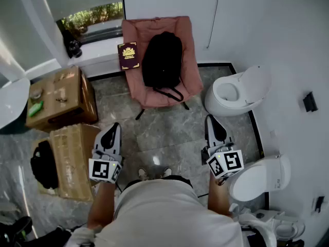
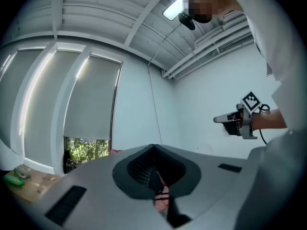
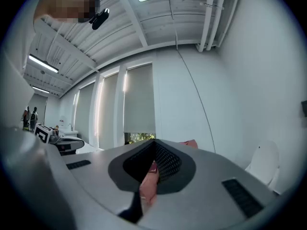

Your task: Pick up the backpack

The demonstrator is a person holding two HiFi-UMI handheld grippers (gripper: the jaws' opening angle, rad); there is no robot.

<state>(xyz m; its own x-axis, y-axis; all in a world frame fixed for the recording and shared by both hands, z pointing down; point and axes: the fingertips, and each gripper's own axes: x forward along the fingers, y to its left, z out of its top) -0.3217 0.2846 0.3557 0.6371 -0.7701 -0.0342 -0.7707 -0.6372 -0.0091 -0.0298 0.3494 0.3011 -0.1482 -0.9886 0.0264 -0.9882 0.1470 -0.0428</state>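
Observation:
The black backpack [image 1: 162, 60] lies on a pink chair [image 1: 191, 71] against the far wall, its straps hanging toward the seat's front edge. A dark red book [image 1: 128, 55] leans at the chair's left side. My left gripper [image 1: 115, 127] and right gripper [image 1: 209, 119] are held level over the floor, well short of the chair, one on each side of it. Both are shut with nothing between the jaws. In the left gripper view the left gripper [image 2: 153, 147] has its jaws met at the tip, and the right gripper [image 2: 235, 121] shows to the side. The right gripper [image 3: 154, 143] is likewise shut.
Two cardboard boxes [image 1: 61, 99] [image 1: 74, 158] stand at the left, one carrying a small black bag [image 1: 43, 163]. White toilets [image 1: 236, 91] [image 1: 259, 176] line the right wall. A white basin [image 1: 10, 102] is at the far left. Grey marble floor [image 1: 164, 133] lies between me and the chair.

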